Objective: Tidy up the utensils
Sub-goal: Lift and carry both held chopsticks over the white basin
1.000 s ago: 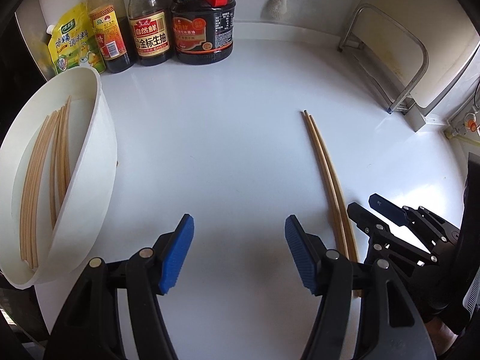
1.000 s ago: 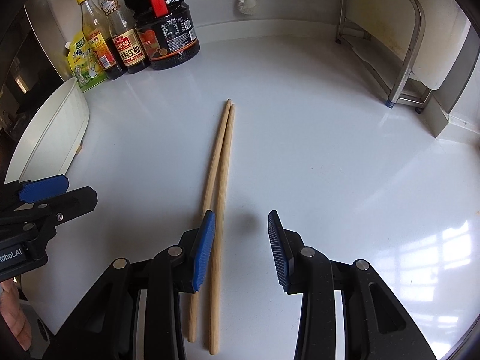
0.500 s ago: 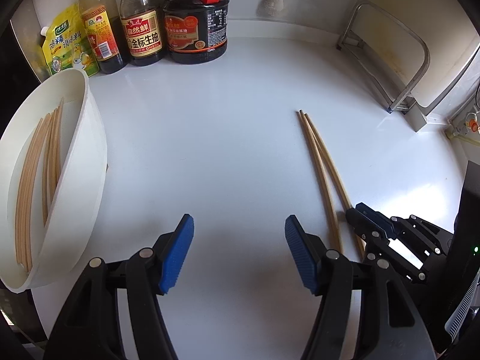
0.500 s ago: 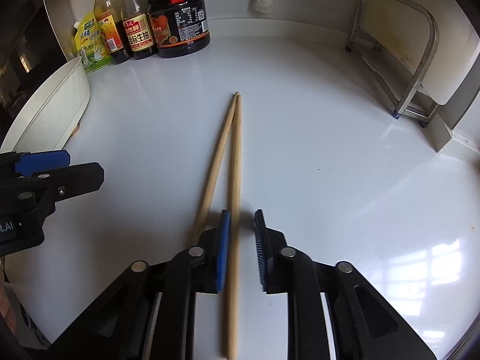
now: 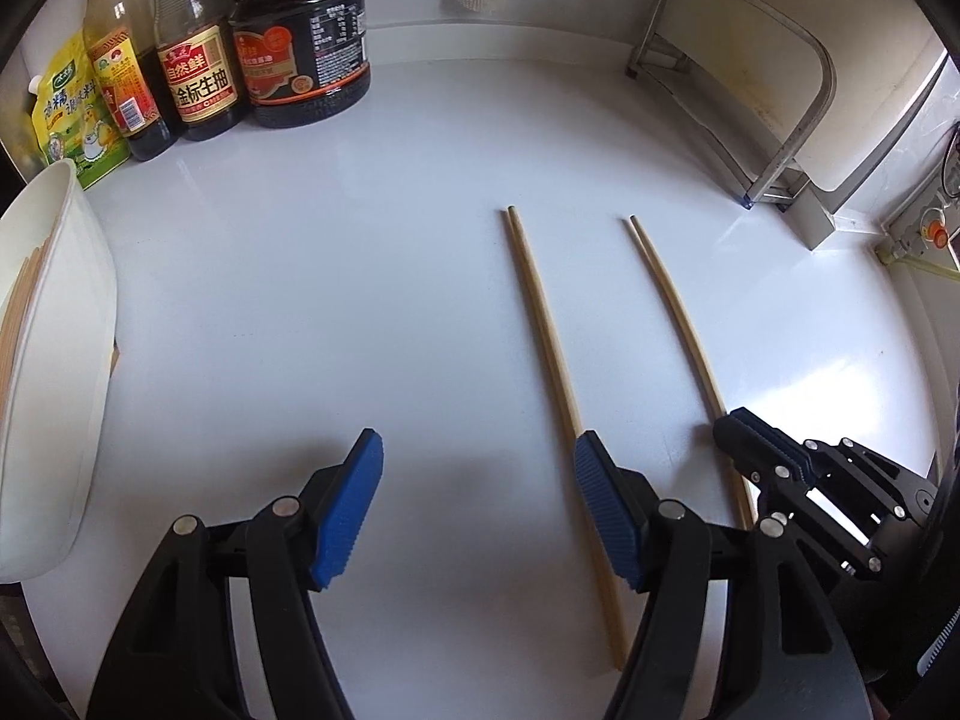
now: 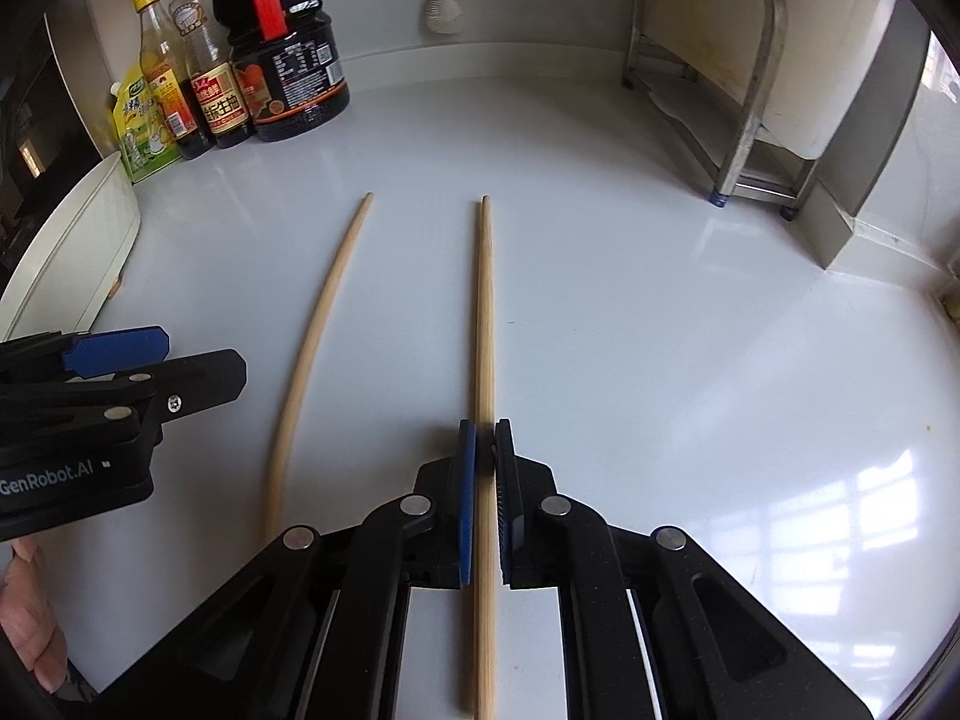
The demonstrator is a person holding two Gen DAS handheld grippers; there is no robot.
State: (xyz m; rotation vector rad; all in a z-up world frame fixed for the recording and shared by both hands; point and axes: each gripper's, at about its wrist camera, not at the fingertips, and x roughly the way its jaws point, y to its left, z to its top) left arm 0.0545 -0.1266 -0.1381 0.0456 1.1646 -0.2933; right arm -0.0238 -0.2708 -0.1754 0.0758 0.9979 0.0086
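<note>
Two wooden chopsticks are on the white counter. My right gripper (image 6: 485,456) is shut on one chopstick (image 6: 485,312), which runs straight ahead between its blue pads; it also shows in the left wrist view (image 5: 678,318). The other chopstick (image 6: 312,348) lies loose to its left, and in the left wrist view (image 5: 543,330) it lies beside my left gripper's right finger. My left gripper (image 5: 477,480) is open and empty. A white tub (image 5: 54,372) at the left holds several chopsticks.
Sauce bottles (image 5: 198,78) and a green pouch (image 5: 66,114) stand at the back left. A metal rack (image 6: 726,108) stands at the back right against the wall. A brush (image 6: 443,0) hangs on the back wall.
My right gripper closed on one chopstick and shifted it to the right, so the pair has split apart. My left gripper stayed open and moved closer to the loose chopstick.
</note>
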